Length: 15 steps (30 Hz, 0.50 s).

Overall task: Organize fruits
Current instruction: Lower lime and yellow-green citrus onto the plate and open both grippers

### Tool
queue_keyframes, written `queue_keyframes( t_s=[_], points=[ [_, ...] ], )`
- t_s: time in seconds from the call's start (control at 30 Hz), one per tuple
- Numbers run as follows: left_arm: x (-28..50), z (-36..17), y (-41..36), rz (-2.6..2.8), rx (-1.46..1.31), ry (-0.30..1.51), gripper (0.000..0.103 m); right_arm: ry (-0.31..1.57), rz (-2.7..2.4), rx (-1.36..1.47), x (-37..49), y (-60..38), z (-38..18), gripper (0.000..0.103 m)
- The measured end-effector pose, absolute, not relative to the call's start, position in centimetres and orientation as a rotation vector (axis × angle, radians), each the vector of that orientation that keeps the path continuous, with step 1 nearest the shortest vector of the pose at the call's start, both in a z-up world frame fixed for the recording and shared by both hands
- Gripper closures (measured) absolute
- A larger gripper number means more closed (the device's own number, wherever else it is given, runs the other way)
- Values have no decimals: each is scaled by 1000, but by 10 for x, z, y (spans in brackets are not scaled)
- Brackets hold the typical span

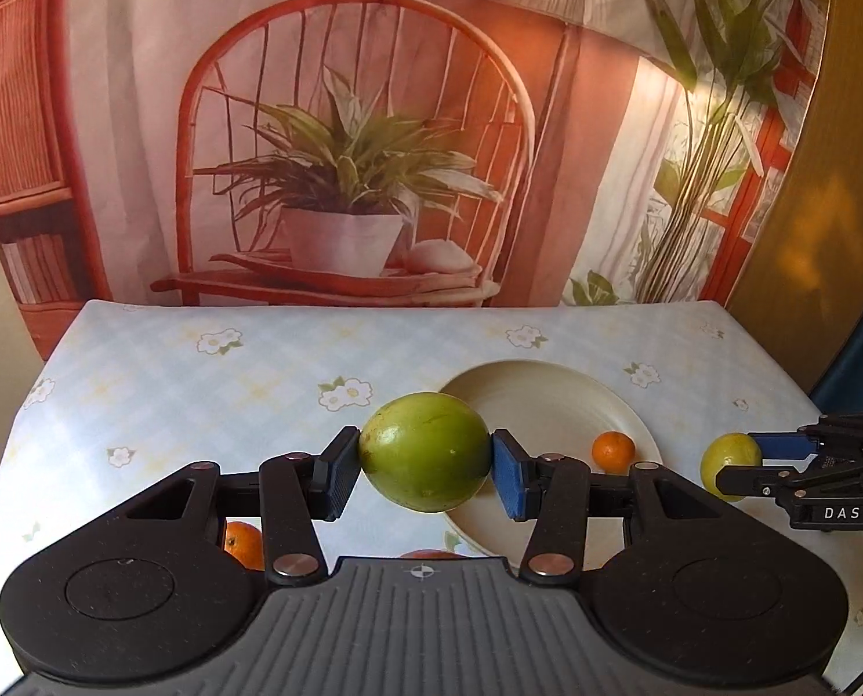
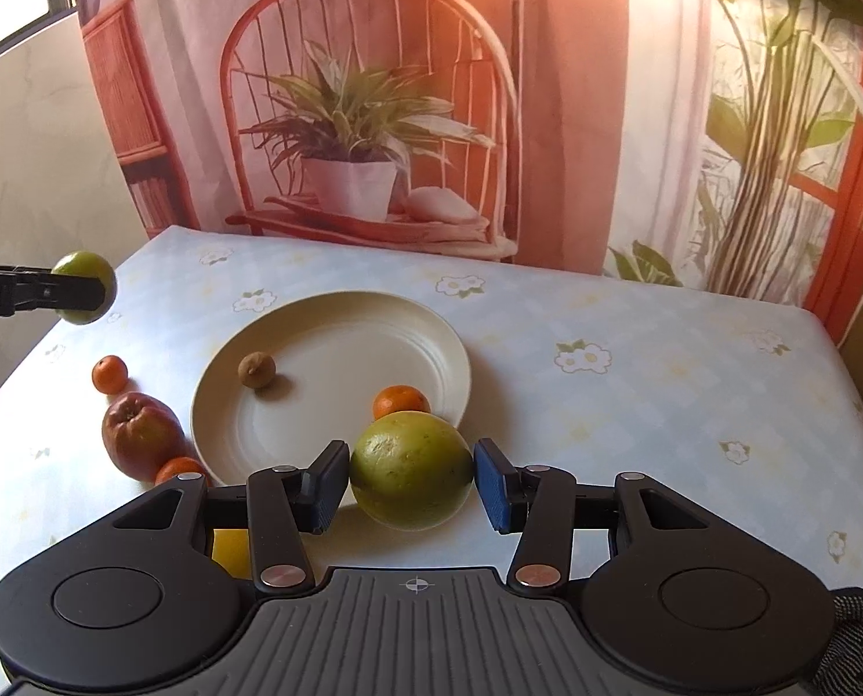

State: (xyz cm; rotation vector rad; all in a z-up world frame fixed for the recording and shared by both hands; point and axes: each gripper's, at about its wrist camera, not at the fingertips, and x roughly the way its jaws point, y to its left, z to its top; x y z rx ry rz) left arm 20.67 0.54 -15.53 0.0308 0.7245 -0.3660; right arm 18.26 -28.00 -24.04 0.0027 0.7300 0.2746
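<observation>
Left gripper point(image 1: 425, 467) clamps a green fruit point(image 1: 424, 451); right gripper point(image 2: 411, 487) clamps a yellower one point(image 2: 411, 468) (near plate point(image 2: 338, 325)).

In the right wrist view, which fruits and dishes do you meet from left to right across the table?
Green fruit held by the left gripper → small orange → red apple → brown fruit on the plate → green fruit between the right gripper's fingers.

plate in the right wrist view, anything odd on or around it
One thing: the plate holds only a small, brown, shrivelled-looking fruit, dull beside the bright tangerines. One tangerine sits at the rim; whether on it is unclear. The red apple and other tangerines lie on the tablecloth. Nothing spilled.
</observation>
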Motion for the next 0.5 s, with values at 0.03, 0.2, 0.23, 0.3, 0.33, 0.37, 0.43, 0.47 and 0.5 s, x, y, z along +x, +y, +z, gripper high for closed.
queue_keyframes(
  t_s=[0.03,0.2,0.23,0.3,0.33,0.37,0.43,0.47,0.5],
  points=[
    [212,-160,3,-372,34,737,52,742,281,2,188,-277,-244,59],
    [239,-180,-14,-417,59,790,52,793,319,-33,215,-260,-261,59],
    [244,-183,-16,-425,64,794,52,796,326,-38,219,-257,-263,59],
    [253,-190,-22,-443,69,803,52,815,342,-36,230,-253,-266,59],
    [257,-193,-24,-450,71,808,52,826,349,-40,234,-251,-268,60],
    [261,-197,-27,-458,74,811,52,831,357,-52,238,-248,-270,60],
    [267,-203,-31,-471,80,814,52,831,355,-89,245,-244,-274,60],
    [270,-206,-35,-477,81,817,52,827,350,-103,248,-243,-274,60],
    [273,-209,-37,-483,81,818,52,822,343,-110,252,-242,-274,60]
  ],
)
